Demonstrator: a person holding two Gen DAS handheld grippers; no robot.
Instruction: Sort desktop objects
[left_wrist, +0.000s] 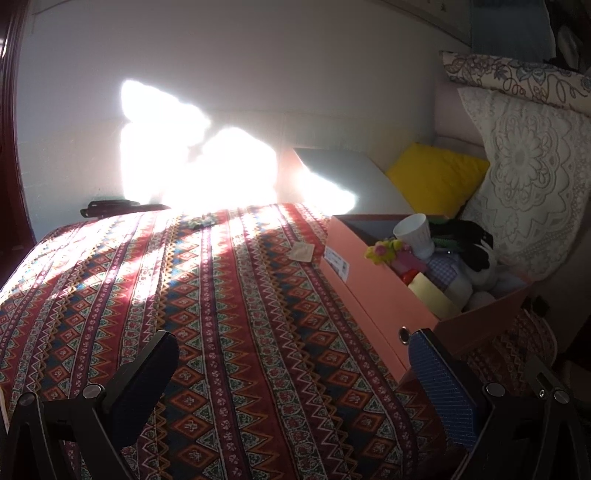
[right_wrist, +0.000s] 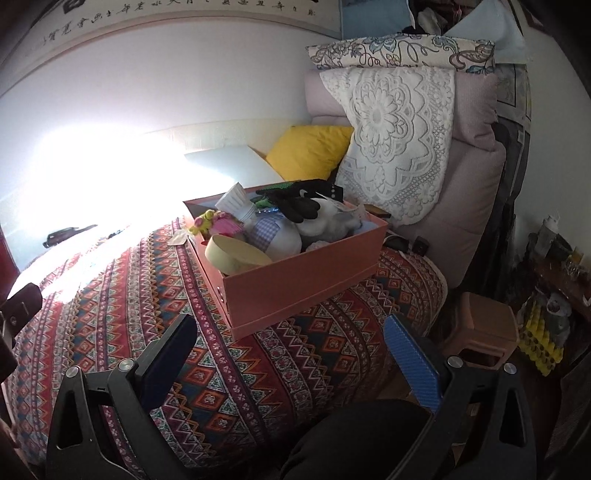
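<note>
My left tool (left_wrist: 291, 354) hangs with its jaws spread wide and nothing between them, low in the left wrist frame over the counter (left_wrist: 207, 332), which is covered in a red patterned cloth. My right tool (right_wrist: 291, 339) is likewise wide open and empty at the bottom of the right wrist frame, above the near edge of that same cloth.

The orange box (right_wrist: 295, 284) sits at the centre of the right wrist view, on the far right part of the counter; in the left wrist view it fills the right middle of the frame, its long side running toward the lower right. It is full: a white ribbed cup (left_wrist: 415, 232) lies tilted at its far end, a yellow and pink flower toy (left_wrist: 384, 251) just in front of the cup against the box's long wall, a pale round container (right_wrist: 236, 254) in the near corner, and a black glove (right_wrist: 299, 206) draped over a white and grey plush toy (right_wrist: 332, 221) toward the back.

Left of the box, a small pale packet (left_wrist: 303, 253) lies flat on the cloth, close to the box wall but apart from it. A dark flat object (left_wrist: 107, 206) sits at the far left edge of the counter; I cannot tell what it is. Strong sunlight washes out the wall and the cloth's far edge at upper left centre.

Behind the box are a yellow cushion (right_wrist: 308, 149) and a white lace cover (right_wrist: 399, 140) draped over a pinkish chair back.
</note>
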